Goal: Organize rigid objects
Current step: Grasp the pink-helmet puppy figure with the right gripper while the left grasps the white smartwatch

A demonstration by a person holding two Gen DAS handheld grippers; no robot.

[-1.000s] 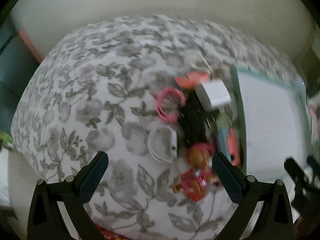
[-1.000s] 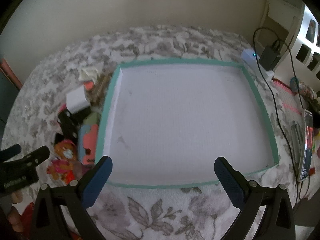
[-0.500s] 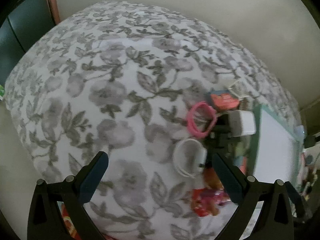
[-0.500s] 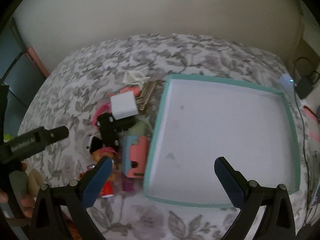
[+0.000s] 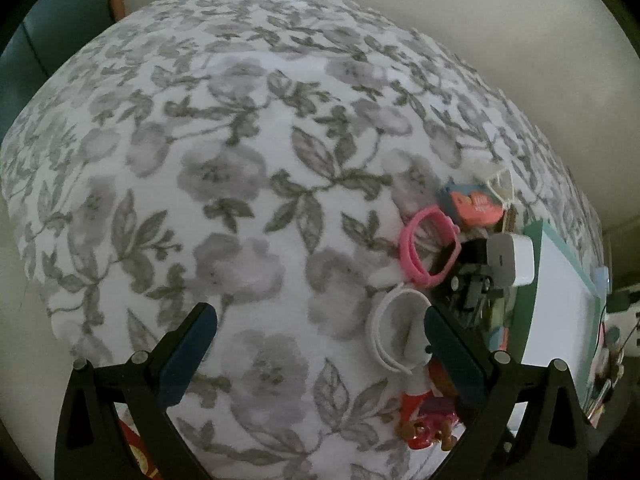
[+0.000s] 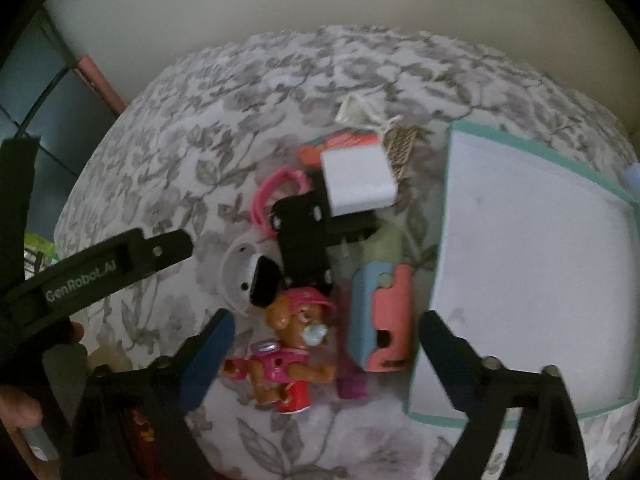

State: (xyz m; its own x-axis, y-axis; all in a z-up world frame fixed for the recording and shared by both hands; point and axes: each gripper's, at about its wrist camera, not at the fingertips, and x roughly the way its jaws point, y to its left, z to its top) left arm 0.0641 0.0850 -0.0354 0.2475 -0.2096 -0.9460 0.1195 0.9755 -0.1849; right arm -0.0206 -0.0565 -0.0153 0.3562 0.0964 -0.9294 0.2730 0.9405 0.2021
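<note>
The toy dog [image 6: 294, 344] in its pink hat lies on the flowery bed cover [image 6: 192, 152], in the pile of little things just beside the big tray [image 6: 536, 264] with the green rim. Our right gripper [image 6: 324, 344] now hangs right over it, where a second ago it looked down into the tray. Its jaws have just been closing a bit, and the dog sits between them, but the pads are not touching it yet. We think this means we are going for the dog first, to lift it into the tray, which has nothing in it. Near the dog we see a blue and pink block [image 6: 380, 316], a black toy car [image 6: 304, 236], a white cube [image 6: 358, 178], a pink band [image 6: 276, 196] and a white band [image 6: 240, 276]. Our left gripper [image 5: 320, 344] has slid over bare cover, jaws wide apart, holding nothing. In the right view its black arm [image 6: 112, 264] reads "GenRoboAI" in pale letters. We can read no other words.
</note>
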